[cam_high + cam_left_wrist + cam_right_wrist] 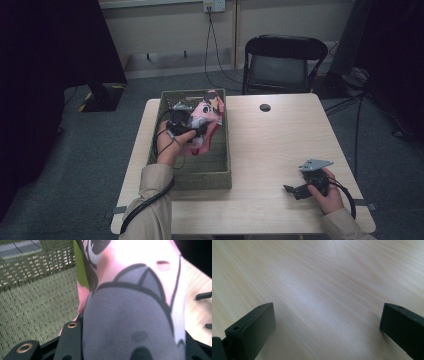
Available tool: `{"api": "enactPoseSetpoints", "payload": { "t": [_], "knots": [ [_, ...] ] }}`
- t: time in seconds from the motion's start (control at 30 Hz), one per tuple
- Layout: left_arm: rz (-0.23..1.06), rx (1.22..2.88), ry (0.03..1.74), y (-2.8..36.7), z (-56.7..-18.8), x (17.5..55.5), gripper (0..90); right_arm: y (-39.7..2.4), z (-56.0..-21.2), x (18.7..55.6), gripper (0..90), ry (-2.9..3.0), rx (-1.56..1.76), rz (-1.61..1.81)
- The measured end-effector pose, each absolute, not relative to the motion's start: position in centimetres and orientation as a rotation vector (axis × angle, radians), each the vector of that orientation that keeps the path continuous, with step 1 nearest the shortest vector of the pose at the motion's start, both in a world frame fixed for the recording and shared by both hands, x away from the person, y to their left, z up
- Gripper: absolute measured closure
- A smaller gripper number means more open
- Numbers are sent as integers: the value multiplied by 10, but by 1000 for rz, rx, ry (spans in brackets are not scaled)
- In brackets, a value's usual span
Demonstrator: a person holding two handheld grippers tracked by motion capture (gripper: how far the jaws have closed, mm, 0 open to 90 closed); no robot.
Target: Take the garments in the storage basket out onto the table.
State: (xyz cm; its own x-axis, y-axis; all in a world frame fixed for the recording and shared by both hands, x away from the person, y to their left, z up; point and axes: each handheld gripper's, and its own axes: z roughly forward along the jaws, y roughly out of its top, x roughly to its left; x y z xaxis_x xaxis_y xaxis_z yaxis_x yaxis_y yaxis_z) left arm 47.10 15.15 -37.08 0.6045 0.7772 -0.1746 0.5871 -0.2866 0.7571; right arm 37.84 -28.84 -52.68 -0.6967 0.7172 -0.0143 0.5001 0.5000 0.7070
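While my left gripper (192, 125) is clamped on the pink-and-grey printed plastic pouch (206, 120) above the green woven basket (200, 172), the slick pouch could slip; my right gripper (295, 190) rests wide open, empty.

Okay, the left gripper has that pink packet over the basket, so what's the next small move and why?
Probably carry the pink packet rightward past the green basket rim: the left gripper is clamped on it above the basket, and the table beside it is bare. The right gripper rests open.
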Motion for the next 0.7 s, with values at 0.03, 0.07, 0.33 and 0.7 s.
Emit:
{"api": "enactPoseSetpoints", "payload": {
  "t": [0.03,0.07,0.33,0.7],
  "knots": [
    [286,1978,1073,151,-365,469,556,-288,-527,378,0,2441,1024,1002],
    [287,1976,1066,151,-363,469,555,-288,-527,378,0,2441,1024,1002],
    [304,1927,1040,149,-343,461,555,-288,-527,378,0,2440,1023,1003],
    [293,1889,974,141,-321,452,555,-288,-527,378,0,2440,1023,1003]
  ]
}}
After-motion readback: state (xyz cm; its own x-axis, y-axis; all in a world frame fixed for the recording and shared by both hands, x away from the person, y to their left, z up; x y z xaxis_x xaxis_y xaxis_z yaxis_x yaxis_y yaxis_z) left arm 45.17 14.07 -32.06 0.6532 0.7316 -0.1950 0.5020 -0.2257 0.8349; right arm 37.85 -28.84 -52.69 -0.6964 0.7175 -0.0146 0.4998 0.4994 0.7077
